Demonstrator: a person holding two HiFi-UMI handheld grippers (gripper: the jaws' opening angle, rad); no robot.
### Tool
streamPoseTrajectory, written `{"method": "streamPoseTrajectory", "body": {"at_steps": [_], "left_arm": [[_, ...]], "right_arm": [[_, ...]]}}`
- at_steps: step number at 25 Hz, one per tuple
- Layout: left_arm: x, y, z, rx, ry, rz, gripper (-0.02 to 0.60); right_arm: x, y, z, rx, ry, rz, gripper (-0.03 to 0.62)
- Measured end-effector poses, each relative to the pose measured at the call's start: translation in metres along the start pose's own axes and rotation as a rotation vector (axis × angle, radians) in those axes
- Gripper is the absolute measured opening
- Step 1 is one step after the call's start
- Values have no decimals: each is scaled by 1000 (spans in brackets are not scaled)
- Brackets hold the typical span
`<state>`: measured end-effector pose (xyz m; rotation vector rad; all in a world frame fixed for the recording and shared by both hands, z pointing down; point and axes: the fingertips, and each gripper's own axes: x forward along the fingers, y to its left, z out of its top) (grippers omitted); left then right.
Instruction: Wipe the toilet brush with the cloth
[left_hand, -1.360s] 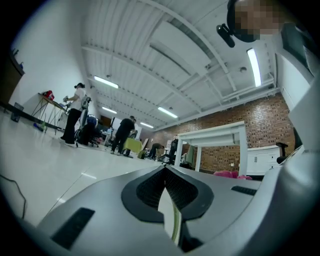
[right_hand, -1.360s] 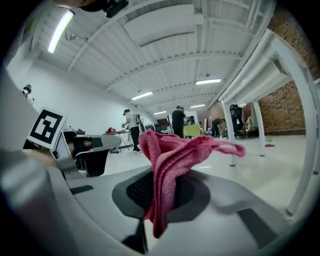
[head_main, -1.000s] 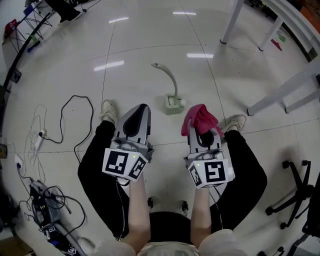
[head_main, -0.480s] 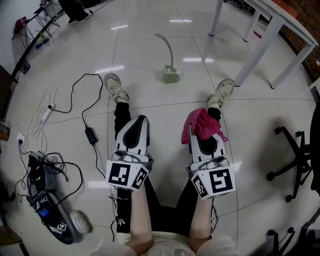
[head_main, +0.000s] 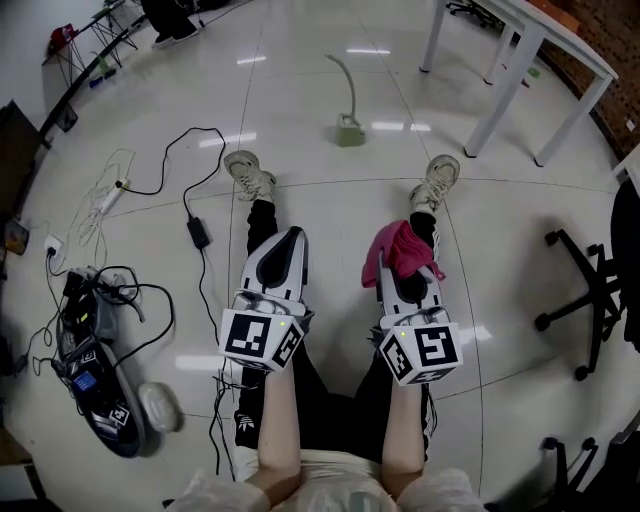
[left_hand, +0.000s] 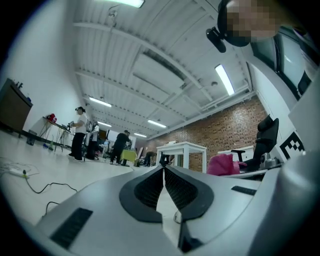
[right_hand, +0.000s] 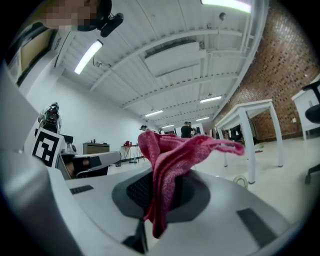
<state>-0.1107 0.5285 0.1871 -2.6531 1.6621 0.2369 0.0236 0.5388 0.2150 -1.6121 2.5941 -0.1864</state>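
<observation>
Nearest, at 6 o'clock in the head view: two bare forearms (head_main: 280, 425) reaching forward.

Just ahead, at 7 o'clock: the left gripper (head_main: 292, 233), held about level, fingers (left_hand: 150, 187) pressed together tip to tip, nothing between.

Beside it at 5 o'clock, not touching it: the right gripper (head_main: 410, 282), fingers pinching a pink cloth (head_main: 400, 248). Cloth bunched over the tips, one loose fold hanging down between them in the right gripper view.

Underneath both: black trouser legs (head_main: 262, 225) stretched toward 12 o'clock, ending in two pale shoes (head_main: 250, 172) on the glossy white floor (head_main: 320, 200).

Out to the sides, on the floor:
- at 8 o'clock, a cluster of electronics (head_main: 95, 390)
- at 9 o'clock, a black adapter (head_main: 197, 233)
- at 3 o'clock, a black office chair (head_main: 585, 315)

Farther off, at 12 o'clock, beyond the shoes and well apart from both grippers: the toilet brush (head_main: 349, 129), standing on the floor with pale base down and curved handle up. Touched by neither gripper nor cloth.

Farthest, at 1 o'clock: a white table (head_main: 520, 25).
</observation>
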Motion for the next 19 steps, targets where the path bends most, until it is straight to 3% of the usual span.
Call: {"method": "streamPoseTrajectory", "body": {"at_steps": [7,19], "left_arm": [[-16,15,27,18,-70,40,5],[-14,17,9,40,-39,54,5]], "right_arm": [[-8,3,36,-70,-77,-10,32],[-2,1,20,-68,-56,1,32]]}}
